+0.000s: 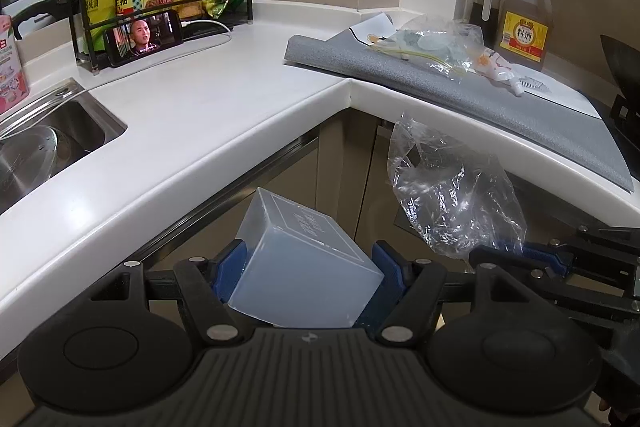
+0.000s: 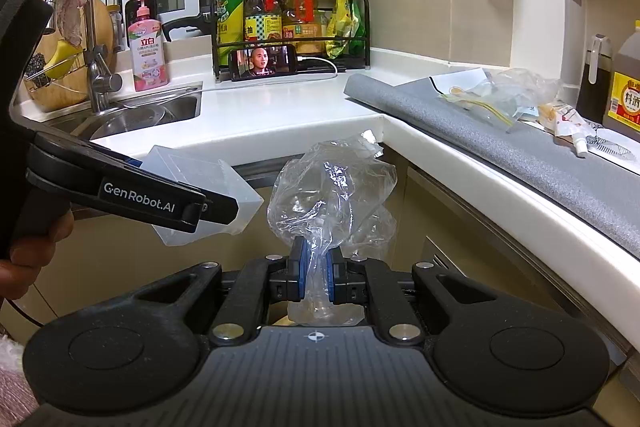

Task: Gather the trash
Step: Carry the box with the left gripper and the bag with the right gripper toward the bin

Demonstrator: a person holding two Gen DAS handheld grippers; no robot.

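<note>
At the bottom centre of the left wrist view, the left hand-held gripper (image 1: 306, 267) clamps a translucent plastic box (image 1: 304, 267) between its blue pads, tilted, below the white tabletop (image 1: 200, 115) edge. The right hand-held gripper (image 2: 315, 273) pinches a crumpled clear plastic bag (image 2: 332, 195) (lower centre of its view). More wrappers (image 1: 436, 47) lie on the grey mat (image 1: 460, 95) at upper right.
</note>
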